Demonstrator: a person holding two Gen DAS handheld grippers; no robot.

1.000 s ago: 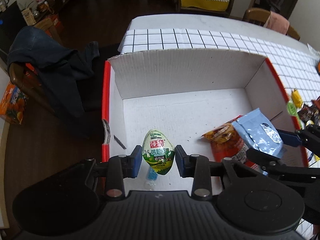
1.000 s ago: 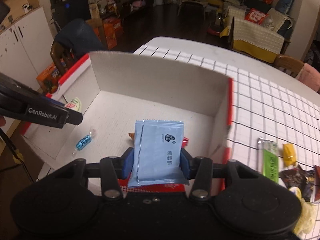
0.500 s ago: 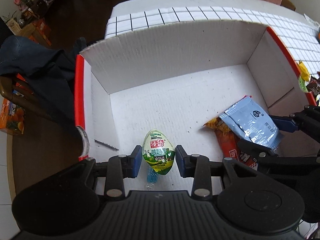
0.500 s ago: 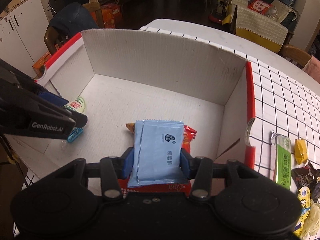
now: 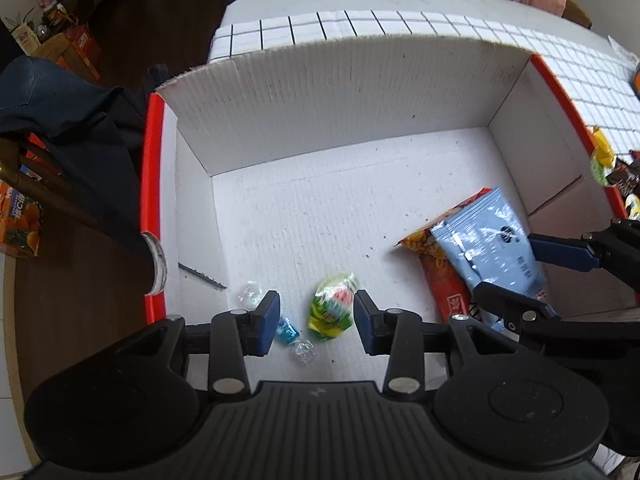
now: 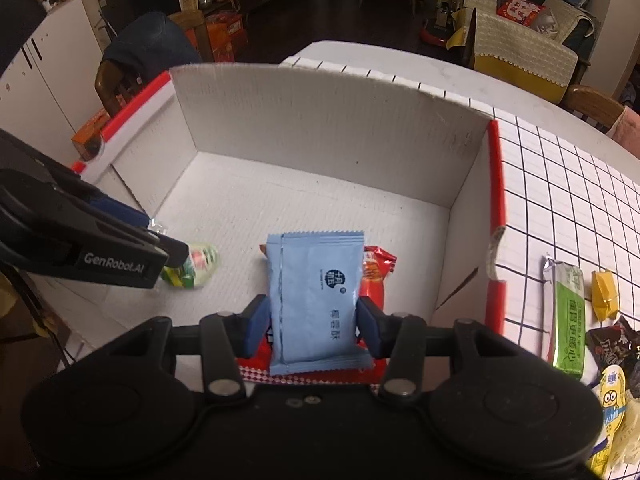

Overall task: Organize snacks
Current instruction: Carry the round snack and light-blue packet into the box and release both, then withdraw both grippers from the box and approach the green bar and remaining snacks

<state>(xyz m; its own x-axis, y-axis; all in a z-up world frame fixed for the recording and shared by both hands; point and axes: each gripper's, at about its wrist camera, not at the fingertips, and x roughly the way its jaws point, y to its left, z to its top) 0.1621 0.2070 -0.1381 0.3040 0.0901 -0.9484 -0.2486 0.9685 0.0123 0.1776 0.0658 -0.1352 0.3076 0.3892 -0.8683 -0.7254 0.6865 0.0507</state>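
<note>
A white cardboard box point(image 5: 360, 92) with red rims stands open on the table; it also shows in the right wrist view point(image 6: 332, 128). My left gripper point(image 5: 316, 318) is open inside it, just above a green snack pouch point(image 5: 332, 306) that looks blurred, between the fingers without touching them. A blue wrapped candy point(image 5: 288, 330) lies beside it. My right gripper point(image 6: 312, 318) is shut on a light blue packet point(image 6: 316, 296), held low over a red snack bag point(image 6: 374, 276) on the box floor. The green pouch point(image 6: 196, 266) shows at the left of that view.
Loose snacks lie on the checked tablecloth right of the box: a green bar point(image 6: 568, 320), a yellow candy point(image 6: 606, 294), a dark wrapper point(image 6: 612, 344) and yellow Minion packets point(image 6: 612, 396). A chair with dark clothing point(image 5: 68, 120) stands left of the table.
My left gripper has opened and let go of the green pouch, which dropped onto the box floor. Both grippers moved lower and further into the box. The right one still holds the blue packet.
</note>
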